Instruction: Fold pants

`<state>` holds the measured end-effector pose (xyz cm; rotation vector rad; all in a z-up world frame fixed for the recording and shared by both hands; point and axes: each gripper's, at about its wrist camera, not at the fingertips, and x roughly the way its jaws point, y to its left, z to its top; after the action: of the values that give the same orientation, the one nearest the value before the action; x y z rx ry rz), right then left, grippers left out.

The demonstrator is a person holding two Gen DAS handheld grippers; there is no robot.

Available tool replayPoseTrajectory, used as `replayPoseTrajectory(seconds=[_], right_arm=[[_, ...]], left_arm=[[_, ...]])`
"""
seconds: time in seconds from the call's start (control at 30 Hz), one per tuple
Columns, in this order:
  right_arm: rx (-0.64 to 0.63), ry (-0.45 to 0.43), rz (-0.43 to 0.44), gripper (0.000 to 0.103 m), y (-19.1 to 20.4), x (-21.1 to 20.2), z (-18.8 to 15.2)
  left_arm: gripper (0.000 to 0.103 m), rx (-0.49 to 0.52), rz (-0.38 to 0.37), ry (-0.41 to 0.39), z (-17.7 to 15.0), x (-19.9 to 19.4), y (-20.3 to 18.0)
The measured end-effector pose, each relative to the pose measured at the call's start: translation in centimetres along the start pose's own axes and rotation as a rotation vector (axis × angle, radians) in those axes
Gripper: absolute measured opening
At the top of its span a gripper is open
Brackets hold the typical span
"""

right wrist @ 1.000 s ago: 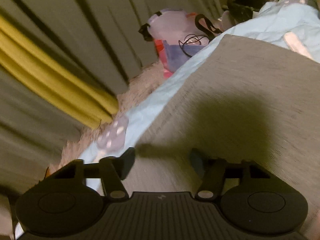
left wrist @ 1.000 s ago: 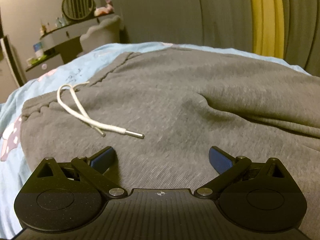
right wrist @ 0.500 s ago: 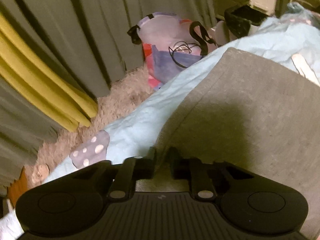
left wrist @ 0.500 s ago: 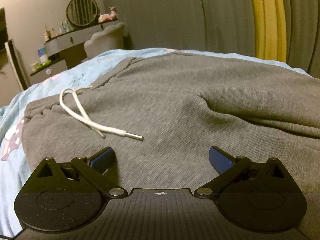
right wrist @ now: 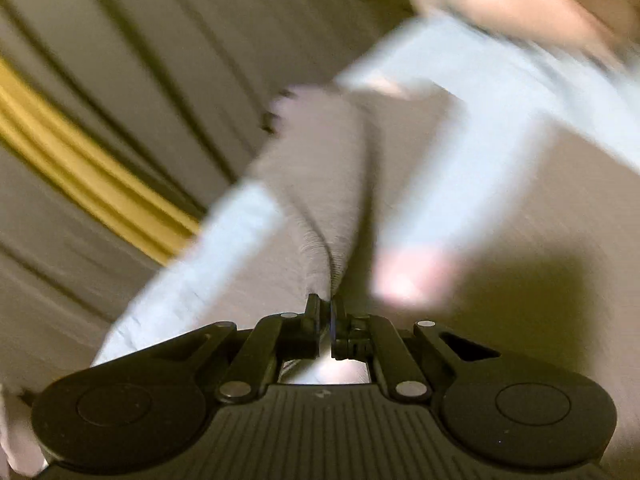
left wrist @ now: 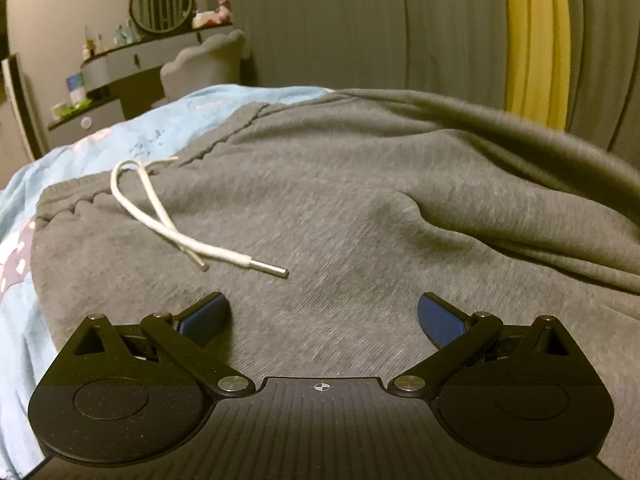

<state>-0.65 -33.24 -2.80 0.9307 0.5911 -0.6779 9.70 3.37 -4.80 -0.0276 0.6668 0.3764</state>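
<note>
Grey sweatpants [left wrist: 360,208] lie spread on a light blue bed sheet [left wrist: 160,128], waistband at the left with a white drawstring [left wrist: 168,224] lying on the cloth. My left gripper [left wrist: 322,316] is open and empty, low over the pants just below the drawstring tips. In the blurred right wrist view my right gripper [right wrist: 331,312] is shut on a fold of the grey pants [right wrist: 320,208], which rises from the jaws as a lifted ridge. The far edge of the pants also lifts at the upper right of the left wrist view [left wrist: 520,128].
Grey curtains with a yellow stripe [left wrist: 532,40] hang behind the bed. A dresser with a round mirror [left wrist: 160,0] and a padded chair [left wrist: 204,64] stand at the back left. The blue sheet [right wrist: 460,152] shows under the lifted cloth.
My right gripper closed on the pants' edge and lifted it fast, blurring its view. The pants' far edge rose in the left wrist view. The left gripper stayed open and nearly still.
</note>
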Motion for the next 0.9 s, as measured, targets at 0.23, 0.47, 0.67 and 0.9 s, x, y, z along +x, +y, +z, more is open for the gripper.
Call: replayPoseTrajectory(seconds=[0.23, 0.47, 0.67, 0.9], right_arm=[[-0.325, -0.268, -0.135, 0.032, 2.9, -2.4, -0.6], [-0.846, -0.382, -0.271, 0.036, 7.7, 3.2, -4.5], [-1.012, -0.429, -0.446, 0.031, 8.0, 5.8, -6.2], [-1.004, -0.440, -0.444, 0.012, 7.7, 6.2, -6.2]], left_arm=[[0.103, 0.009, -0.018, 0.021, -0.1, -0.2, 0.5], [0.103, 0.004, -0.011, 0.022, -0.4, -0.5, 0.5], [0.103, -0.004, 0.003, 0.006, -0.7, -0.5, 0.2], [0.103, -0.007, 0.025, -0.012, -0.9, -0.6, -0.2]])
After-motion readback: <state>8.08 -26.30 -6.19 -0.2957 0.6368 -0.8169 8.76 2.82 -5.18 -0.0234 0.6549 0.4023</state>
